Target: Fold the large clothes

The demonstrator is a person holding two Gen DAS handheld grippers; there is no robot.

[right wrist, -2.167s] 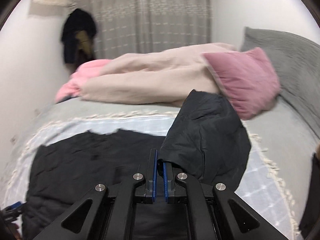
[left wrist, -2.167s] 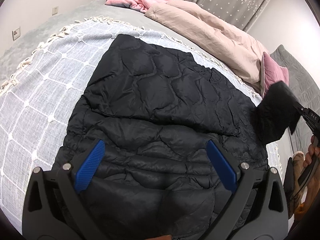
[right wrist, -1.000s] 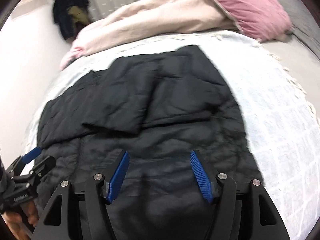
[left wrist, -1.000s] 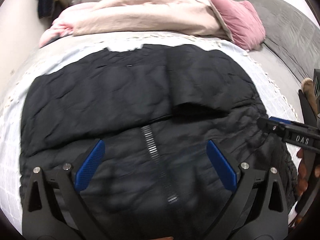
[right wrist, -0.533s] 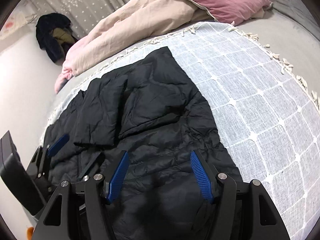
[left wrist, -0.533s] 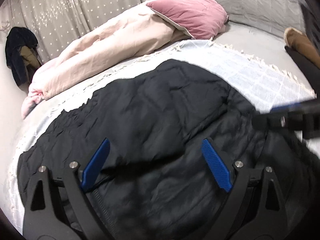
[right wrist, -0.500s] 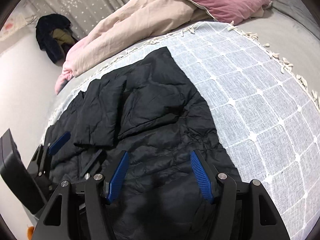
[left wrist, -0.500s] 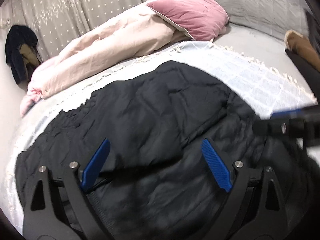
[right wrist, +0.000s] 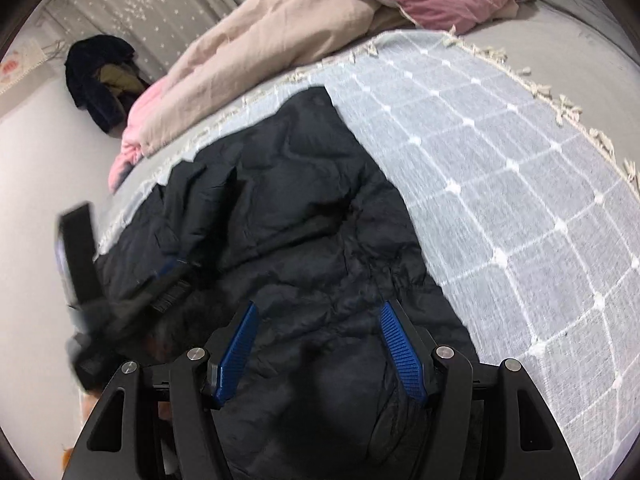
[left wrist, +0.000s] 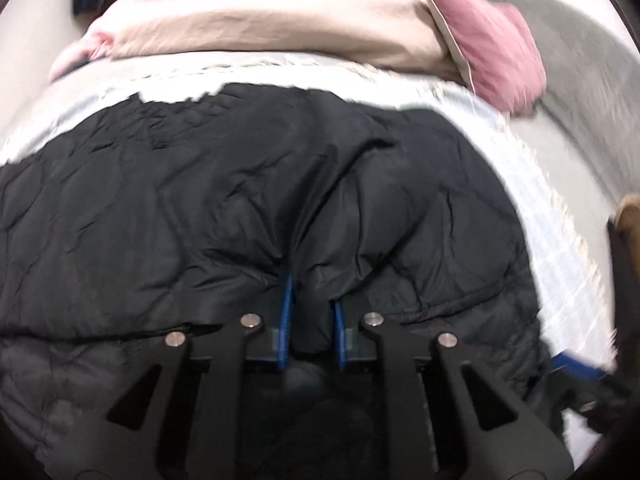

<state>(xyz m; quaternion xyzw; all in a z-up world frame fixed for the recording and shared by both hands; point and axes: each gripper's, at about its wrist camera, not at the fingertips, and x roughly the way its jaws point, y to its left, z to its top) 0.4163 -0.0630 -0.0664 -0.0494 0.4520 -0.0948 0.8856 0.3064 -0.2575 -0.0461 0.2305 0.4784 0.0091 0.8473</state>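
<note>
A black quilted jacket (left wrist: 240, 200) lies spread on a light grid-patterned blanket (right wrist: 500, 168) on the bed, with both sleeves folded across its body. My left gripper (left wrist: 311, 312) is shut on a bunched fold of the jacket near its front middle. In the right wrist view the jacket (right wrist: 304, 220) fills the left and centre. My right gripper (right wrist: 320, 344) is open just above the jacket's near right edge and holds nothing. The left gripper shows blurred in the right wrist view (right wrist: 132, 300) at the jacket's left side.
A beige duvet (left wrist: 280, 12) and a pink pillow (left wrist: 492, 52) lie along the far side of the bed. A grey headboard cushion (left wrist: 580, 80) is at the right. Dark clothes (right wrist: 100, 76) hang on the far wall by the curtain.
My left gripper has closed from wide open onto a fold of the jacket. Earlier, my right gripper let go of the sleeve it held and opened; it now hovers lower over the jacket's edge.
</note>
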